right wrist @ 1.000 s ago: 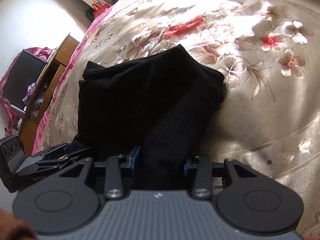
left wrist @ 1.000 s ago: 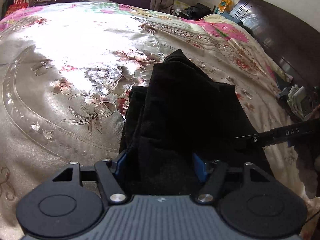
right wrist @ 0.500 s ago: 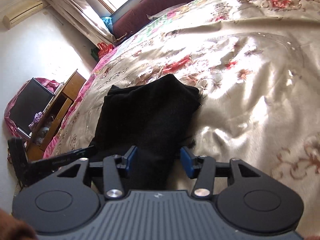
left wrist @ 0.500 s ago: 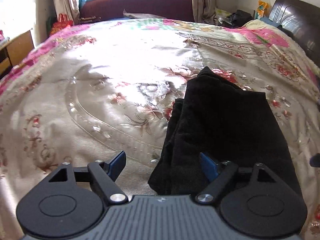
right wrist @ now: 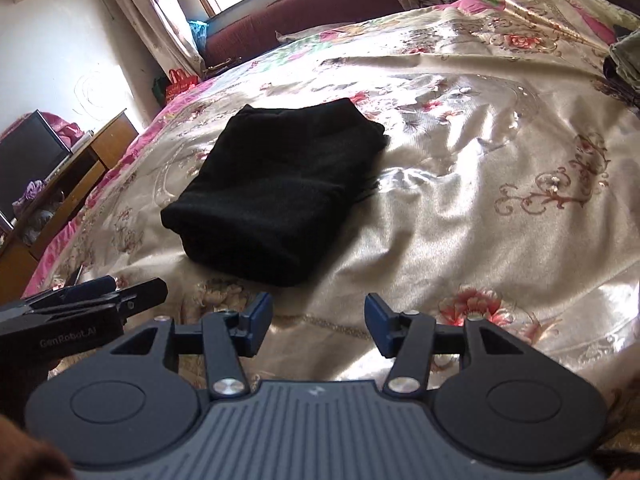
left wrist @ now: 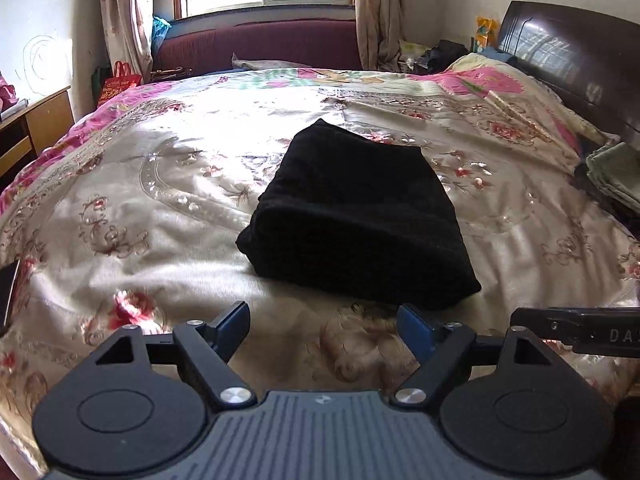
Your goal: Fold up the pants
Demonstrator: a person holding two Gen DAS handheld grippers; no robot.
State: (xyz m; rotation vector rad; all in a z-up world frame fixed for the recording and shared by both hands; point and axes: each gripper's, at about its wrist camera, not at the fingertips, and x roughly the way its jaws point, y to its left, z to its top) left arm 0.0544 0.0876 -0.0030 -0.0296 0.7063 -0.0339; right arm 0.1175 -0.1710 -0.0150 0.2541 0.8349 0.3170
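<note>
The left gripper (left wrist: pixel 322 326) and right gripper (right wrist: pixel 318 320) stood spread and empty, jaws just opened; the black pants (left wrist: pixel 356 216) lay folded at twelve o'clock, seemingly finished.

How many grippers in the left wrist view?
2. The left gripper fills the bottom edge, jaws open and empty, short of the folded black pants. The right gripper shows only as an arm at the right edge; its jaws are out of this view.
</note>
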